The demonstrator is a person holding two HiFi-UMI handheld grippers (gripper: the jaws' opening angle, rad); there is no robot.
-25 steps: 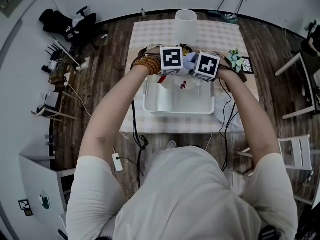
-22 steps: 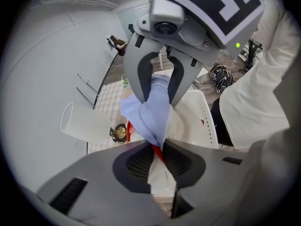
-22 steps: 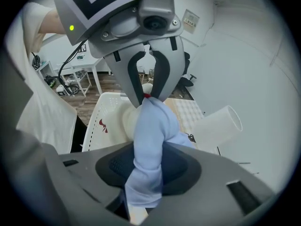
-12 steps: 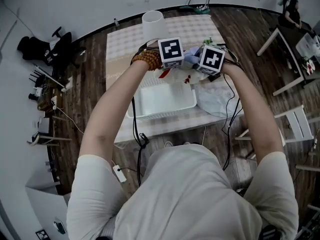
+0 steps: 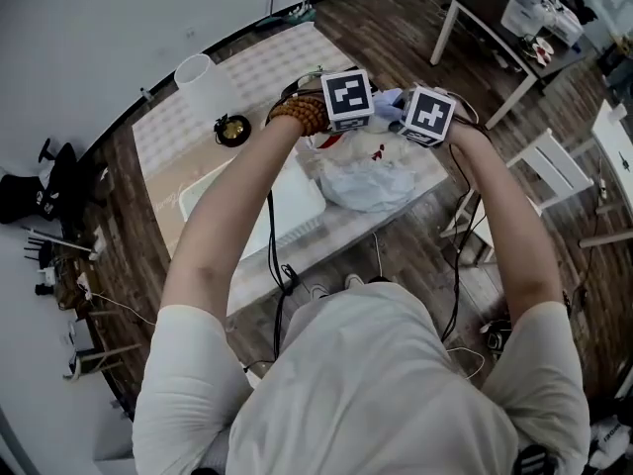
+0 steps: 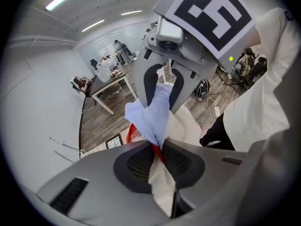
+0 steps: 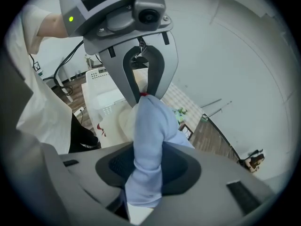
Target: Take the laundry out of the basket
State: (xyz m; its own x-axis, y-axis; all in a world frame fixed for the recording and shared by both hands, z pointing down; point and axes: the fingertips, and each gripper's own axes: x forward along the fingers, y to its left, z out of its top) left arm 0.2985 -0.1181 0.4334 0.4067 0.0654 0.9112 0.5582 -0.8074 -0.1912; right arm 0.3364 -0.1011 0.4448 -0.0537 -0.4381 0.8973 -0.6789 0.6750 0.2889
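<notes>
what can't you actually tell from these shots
Head view: fingers of the left gripper and right gripper, hidden under the grippers themselves.
Head view: inside of the basket, partly covered by the left arm.
Gripper views: what garment the cloth is; it is bunched up.
Head view: the small dark round thing on the table, too small.

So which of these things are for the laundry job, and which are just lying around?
For the job:
white basket
light blue cloth, clamped in both the left gripper and the right gripper
laundry pile beside the basket

Just lying about:
white cylinder
small dark round thing
white chair
</notes>
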